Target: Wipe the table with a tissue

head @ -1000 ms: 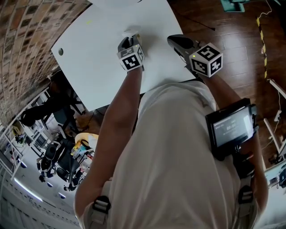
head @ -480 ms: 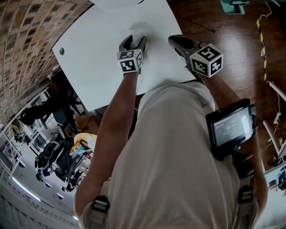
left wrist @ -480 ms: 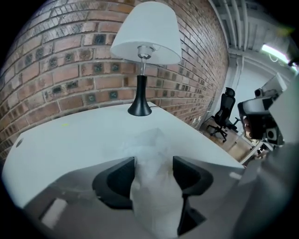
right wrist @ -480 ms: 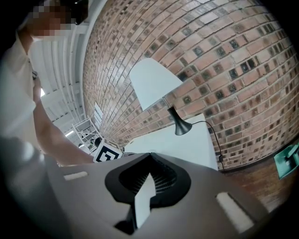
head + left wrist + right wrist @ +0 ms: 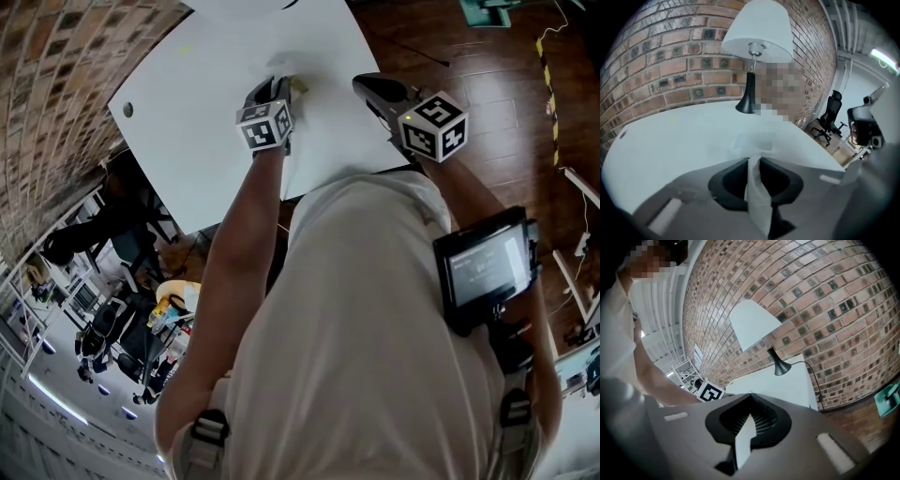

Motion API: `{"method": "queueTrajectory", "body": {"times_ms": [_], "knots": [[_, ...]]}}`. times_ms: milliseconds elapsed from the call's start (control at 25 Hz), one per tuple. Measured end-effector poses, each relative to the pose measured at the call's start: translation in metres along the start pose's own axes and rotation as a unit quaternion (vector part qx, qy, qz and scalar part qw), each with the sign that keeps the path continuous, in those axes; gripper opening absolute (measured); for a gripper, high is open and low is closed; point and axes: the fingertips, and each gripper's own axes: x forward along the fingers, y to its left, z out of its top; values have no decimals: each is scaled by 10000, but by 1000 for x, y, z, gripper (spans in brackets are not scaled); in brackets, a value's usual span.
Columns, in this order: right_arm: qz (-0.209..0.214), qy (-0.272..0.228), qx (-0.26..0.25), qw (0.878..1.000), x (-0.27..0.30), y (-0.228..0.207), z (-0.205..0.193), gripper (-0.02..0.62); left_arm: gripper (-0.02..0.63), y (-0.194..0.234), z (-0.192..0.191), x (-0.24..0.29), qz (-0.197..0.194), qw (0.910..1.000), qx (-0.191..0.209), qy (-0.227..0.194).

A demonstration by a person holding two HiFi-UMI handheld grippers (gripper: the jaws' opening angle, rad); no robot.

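Tissue [image 5: 757, 192] pinched between closing jaws, left hand-held gripper [image 5: 754, 161].

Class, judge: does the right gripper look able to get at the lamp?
Probably yes: the right gripper faces the lamp across bare table, with nothing standing between them, though distance is unclear.

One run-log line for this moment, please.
step: wiping | left gripper: jaws closing, tissue between them, at table | right gripper: shut, idle
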Motion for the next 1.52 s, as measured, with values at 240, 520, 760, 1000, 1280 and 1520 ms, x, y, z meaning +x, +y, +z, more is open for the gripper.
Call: {"method": "queueTrajectory", "body": {"times_ms": [240, 520, 760, 1000, 1280, 1520], "knots": [[-43, -15, 47, 10000, -2, -3, -3, 6, 83, -4, 6, 1, 65, 10000, -15, 23], [-19, 23, 67, 10000, -1, -2, -4, 6, 75, -16, 4, 10, -119, 9997, 78, 178], [-29, -30, 115, 9999, -3, -4, -1, 6, 69, -43, -3, 1, -436, 9983, -202, 334], [-104, -170, 207, 9996, -9, -11, 8, 6, 64, -69, -22, -4, -960, 9849, -1351, 502], [-445, -640, 336, 9964, -34, -37, 38, 6, 63, -130, -40, 0, -2127, 9487, -2201, 793], [-535, -969, 170, 9937, -50, -38, 69, 6, 63, -175, -18, -13, -3114, 9096, -2712, 459]]}}
